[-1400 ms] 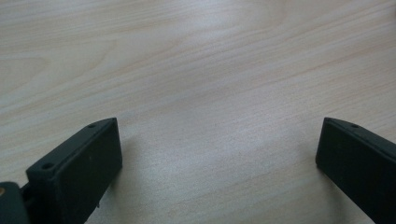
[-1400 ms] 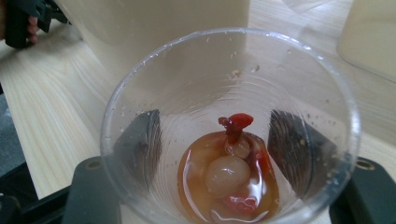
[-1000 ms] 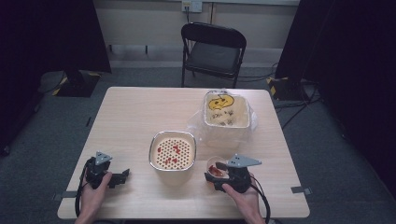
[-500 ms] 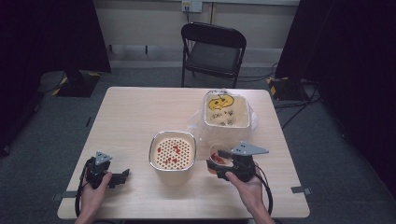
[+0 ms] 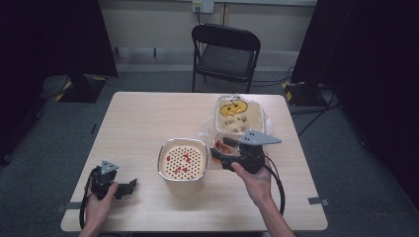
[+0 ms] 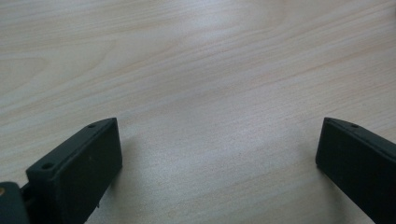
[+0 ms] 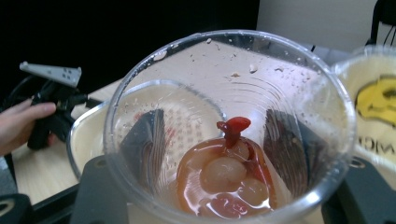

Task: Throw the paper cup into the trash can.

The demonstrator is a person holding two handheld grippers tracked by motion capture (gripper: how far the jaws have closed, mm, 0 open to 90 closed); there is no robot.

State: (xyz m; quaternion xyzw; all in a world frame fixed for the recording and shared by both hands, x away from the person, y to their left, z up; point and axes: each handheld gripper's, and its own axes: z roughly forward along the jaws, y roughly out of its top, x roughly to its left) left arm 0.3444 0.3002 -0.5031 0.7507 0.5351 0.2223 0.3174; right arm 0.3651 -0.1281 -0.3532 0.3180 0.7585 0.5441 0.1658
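Clear cup, red sauce w/ pale lumps; right gripper clamps it; left gripper wide.

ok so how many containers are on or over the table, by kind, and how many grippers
clear plastic cup: 1
strainer bowl: 1
lidded tub with yellow print: 1
grippers: 2, left gripper, right gripper
total: 5

A recording studio; black curtains, folding chair, taped table.

Strainer bowl mid-table; cup just right; lidded container behind; chair beyond table.
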